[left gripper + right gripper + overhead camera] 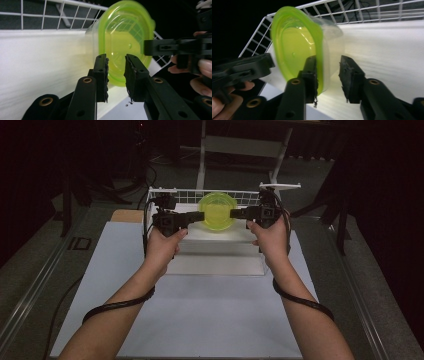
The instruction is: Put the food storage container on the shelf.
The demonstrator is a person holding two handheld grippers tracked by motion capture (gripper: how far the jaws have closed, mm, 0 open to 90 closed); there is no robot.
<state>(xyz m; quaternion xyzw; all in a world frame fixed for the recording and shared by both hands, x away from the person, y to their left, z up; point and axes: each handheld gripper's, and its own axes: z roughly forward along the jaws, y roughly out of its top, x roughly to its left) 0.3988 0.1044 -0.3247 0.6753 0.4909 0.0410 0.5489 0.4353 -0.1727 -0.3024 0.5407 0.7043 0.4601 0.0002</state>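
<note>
Dim surroundings frame a pale table [200, 320] on which a white wire basket [190, 197] stands at the far end, with a white block or tray [220, 250] in front of it. Between the two hand-held grippers sits a yellow-green lidded container [217, 211], tipped on its side so that its round lid faces the person and its axis runs away toward the basket's back wall; it rests on the white surface inside the basket. The left gripper [196, 218] comes at it from the left and the right gripper [236, 213] from the right, each pointing inward along the table's width, so the container lies straight between their tips and about equally near to both hands. In the left gripper view, the two black jaws stand apart with the lid's rim [125, 80] just beyond the gap, not pressed by either pad. In the right gripper view, the jaws straddle the lid's edge [320, 75], the inner pad lying against or just beside the lid face, the outer pad clear of the clear tub wall; the grip looks released rather than clamped. Judging from this, the next move turns on each gripper closing across the rim at opposite sides of the lid, since the rim's plane faces the person.
</note>
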